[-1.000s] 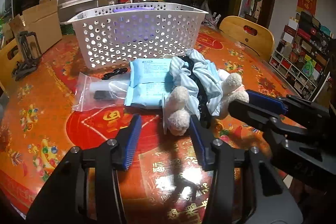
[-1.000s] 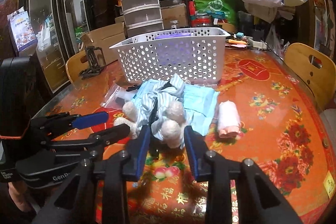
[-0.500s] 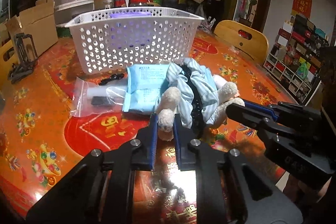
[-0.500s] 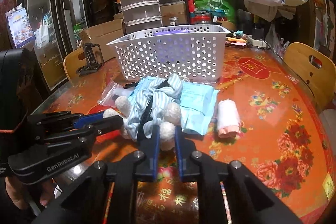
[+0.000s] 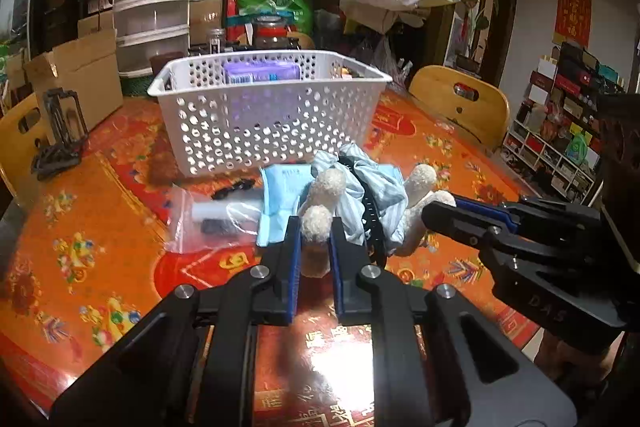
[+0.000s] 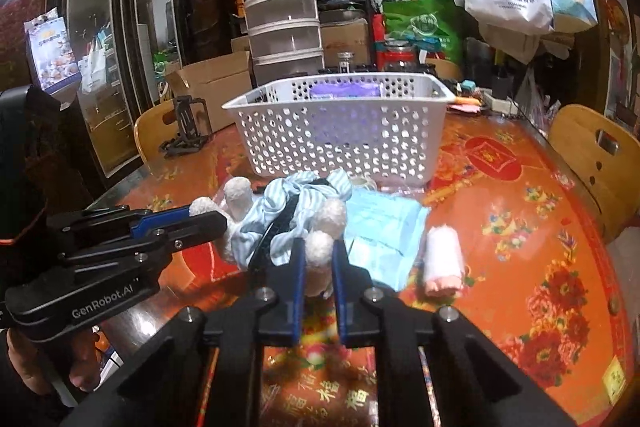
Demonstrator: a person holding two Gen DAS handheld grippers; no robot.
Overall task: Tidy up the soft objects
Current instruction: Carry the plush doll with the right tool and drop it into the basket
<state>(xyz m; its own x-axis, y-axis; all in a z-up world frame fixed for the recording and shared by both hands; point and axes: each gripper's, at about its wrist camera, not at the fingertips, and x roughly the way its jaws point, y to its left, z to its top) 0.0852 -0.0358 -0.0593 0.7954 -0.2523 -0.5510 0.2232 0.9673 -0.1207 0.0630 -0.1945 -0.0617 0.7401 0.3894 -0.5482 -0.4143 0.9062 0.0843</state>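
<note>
**Observer:** What have you got hold of?

**Operator:** I have the plush toy by two of its white limbs. My left gripper has its jaws closed down to a narrow gap on one fuzzy paw, and my right gripper is pinched the same way on another paw. I judge that two holds are needed because the body in its striped blue cloth is floppy and would sag from one.

**Observer:** Where is the toy now?

**Operator:** Near me, in the middle of the tabletop, partly over a light blue packet. I cannot tell whether it is off the surface yet.

**Observer:** And it goes where?

**Operator:** I take the white basket, just beyond it on the far side, as the target; a purple pack already sits inside. A pink rolled cloth lies to the right, apart from the toy, and a clear zip bag lies to the left.

**Observer:** Any risk?

**Operator:** The packet may drag along underneath.
</note>
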